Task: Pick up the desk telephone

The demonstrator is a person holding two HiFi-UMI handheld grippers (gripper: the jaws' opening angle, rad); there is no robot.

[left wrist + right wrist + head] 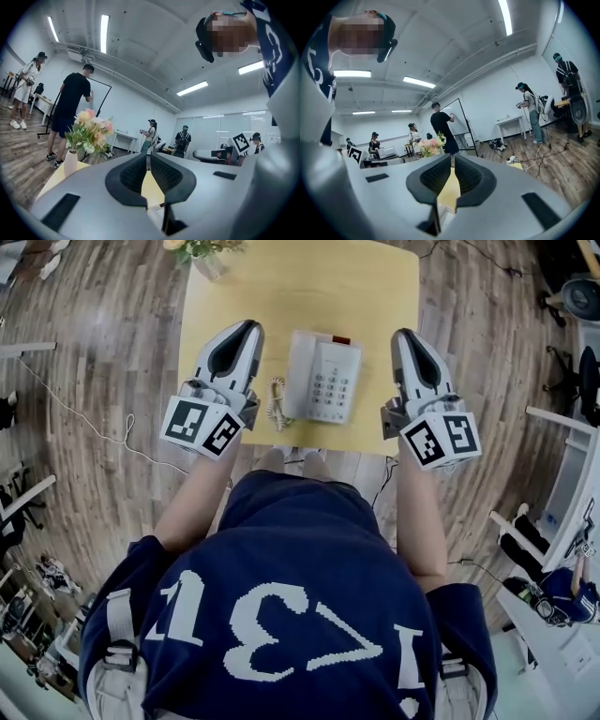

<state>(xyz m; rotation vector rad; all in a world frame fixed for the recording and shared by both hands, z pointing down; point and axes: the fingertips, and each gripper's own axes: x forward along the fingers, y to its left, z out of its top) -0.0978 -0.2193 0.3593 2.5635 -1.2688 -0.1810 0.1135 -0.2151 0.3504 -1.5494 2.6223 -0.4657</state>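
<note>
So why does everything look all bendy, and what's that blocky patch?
Head view: a wide lens bows the floor planks around the table; the phone looks slightly soft. Left gripper view: dark rounded corners, leaning ceiling lights, a patch added to hide a face. Right gripper view: the same.

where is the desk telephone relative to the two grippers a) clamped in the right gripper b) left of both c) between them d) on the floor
C: the head view shows the desk telephone on the yellow table between the left gripper and the right gripper, neither holding it.
</note>
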